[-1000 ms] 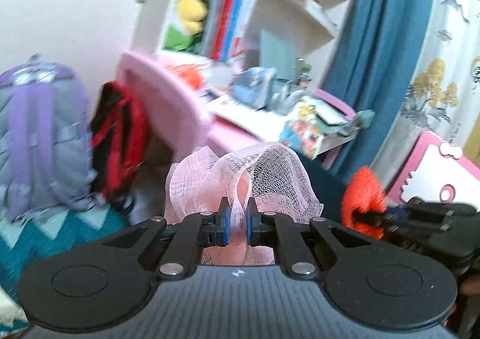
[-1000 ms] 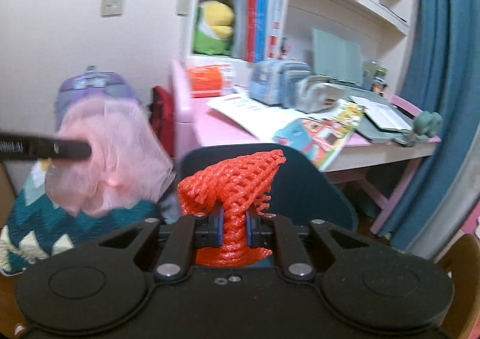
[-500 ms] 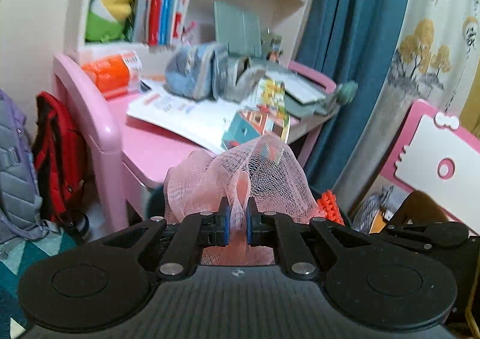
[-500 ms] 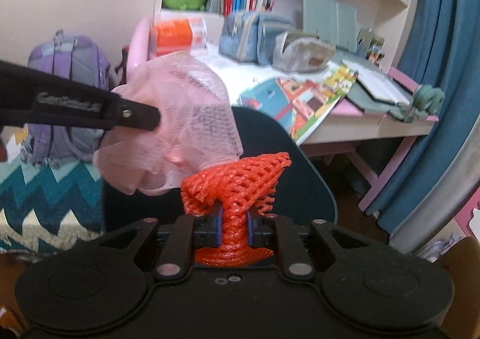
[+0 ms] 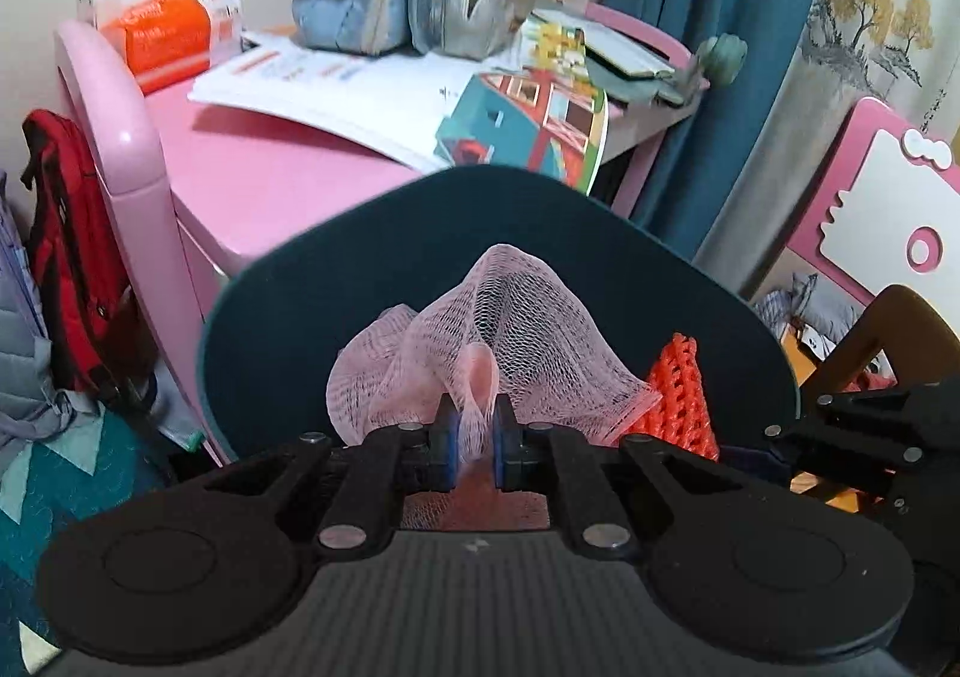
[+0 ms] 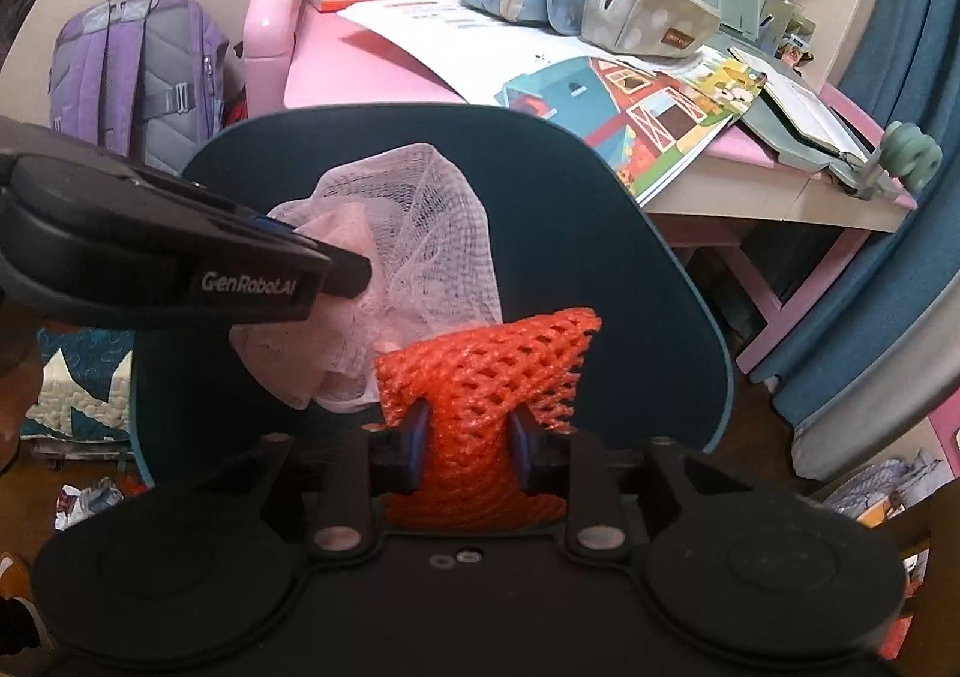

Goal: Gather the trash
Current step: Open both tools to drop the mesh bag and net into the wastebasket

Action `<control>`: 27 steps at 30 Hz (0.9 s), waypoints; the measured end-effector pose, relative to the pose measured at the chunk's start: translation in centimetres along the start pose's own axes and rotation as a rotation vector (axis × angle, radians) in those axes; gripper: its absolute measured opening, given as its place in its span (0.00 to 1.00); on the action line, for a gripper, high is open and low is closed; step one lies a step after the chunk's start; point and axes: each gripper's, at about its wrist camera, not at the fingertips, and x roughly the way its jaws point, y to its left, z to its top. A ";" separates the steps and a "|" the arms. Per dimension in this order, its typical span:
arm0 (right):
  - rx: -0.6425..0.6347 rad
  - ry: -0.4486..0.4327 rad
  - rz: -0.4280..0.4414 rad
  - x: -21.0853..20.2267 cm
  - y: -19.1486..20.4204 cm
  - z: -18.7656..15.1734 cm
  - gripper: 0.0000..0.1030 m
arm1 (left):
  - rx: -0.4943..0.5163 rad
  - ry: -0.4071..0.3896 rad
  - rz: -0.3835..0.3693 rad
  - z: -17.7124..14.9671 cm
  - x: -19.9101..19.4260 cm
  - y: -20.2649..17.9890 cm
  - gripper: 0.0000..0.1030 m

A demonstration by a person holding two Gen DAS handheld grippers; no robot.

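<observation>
A child's room lies ahead of me: a pink desk (image 6: pixel 366 71) strewn with papers, pencil cases and a picture book, shelves above it, a blue curtain (image 5: pixel 708 47) to the right. Below my tools gapes a dark teal bin (image 5: pixel 372 269), its rim just in front of the desk.

My left tool (image 5: pixel 474 440) is pinched nearly closed on the pink mesh net (image 5: pixel 510 341), which billows up above the bin's mouth. Just beside it, touching its right edge, is the orange foam net (image 6: pixel 486 371). My right tool (image 6: pixel 471 446) has just been spreading its jaws; the orange net stands between them, filling the gap, and I cannot tell whether the pads press on it now.

A purple backpack (image 6: pixel 138 71) leans against the wall left of the desk, and a red bag (image 5: pixel 66 245) hangs at the desk's side.
</observation>
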 end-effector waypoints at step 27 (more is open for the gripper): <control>-0.006 -0.159 0.071 -10.0 4.5 -0.5 0.52 | -0.012 -0.136 0.005 -3.4 -11.7 1.4 0.63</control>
